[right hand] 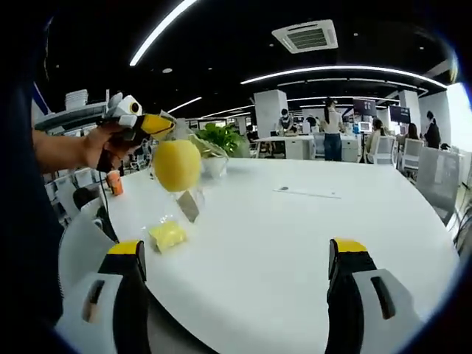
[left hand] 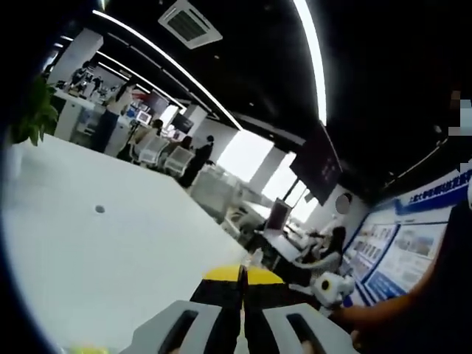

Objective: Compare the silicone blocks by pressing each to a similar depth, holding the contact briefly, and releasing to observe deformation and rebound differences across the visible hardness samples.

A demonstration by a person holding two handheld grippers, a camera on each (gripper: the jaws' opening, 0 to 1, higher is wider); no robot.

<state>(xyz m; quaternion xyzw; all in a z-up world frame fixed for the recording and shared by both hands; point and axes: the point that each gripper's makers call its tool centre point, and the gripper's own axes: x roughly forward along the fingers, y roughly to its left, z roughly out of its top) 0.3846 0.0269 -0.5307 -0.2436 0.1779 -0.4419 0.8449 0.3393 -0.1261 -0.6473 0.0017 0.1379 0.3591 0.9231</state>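
In the right gripper view the right tongs (right hand: 240,269) stand wide open and empty, one yellow-tipped jaw at each lower corner, with bare white worktop (right hand: 295,221) between them. The left tongs (right hand: 151,127) come into this view from the left, held up in a hand (right hand: 103,146) above the worktop's left edge; their yellow tips sit against the top of a round yellow block (right hand: 177,164), which looks raised off the surface. Whether the tips pinch it or only touch it, I cannot tell from here. A second, smaller yellow block (right hand: 168,235) lies flat on the worktop, below the round one and just beyond the right tongs' left jaw. A small tilted card (right hand: 190,204) stands between the two. A plant in a bowl (right hand: 214,151) sits farther back.

In the left gripper view the left tongs (left hand: 242,274) show their jaws drawn together, no gap visible between the tips, pointing out over the worktop (left hand: 110,251) toward the far office; nothing is visible in them there.

The coming move likely turns on the flat block: it lies near and to the left of the right tongs, so they would have to swing left to press it. The left tongs look nearer the round block.
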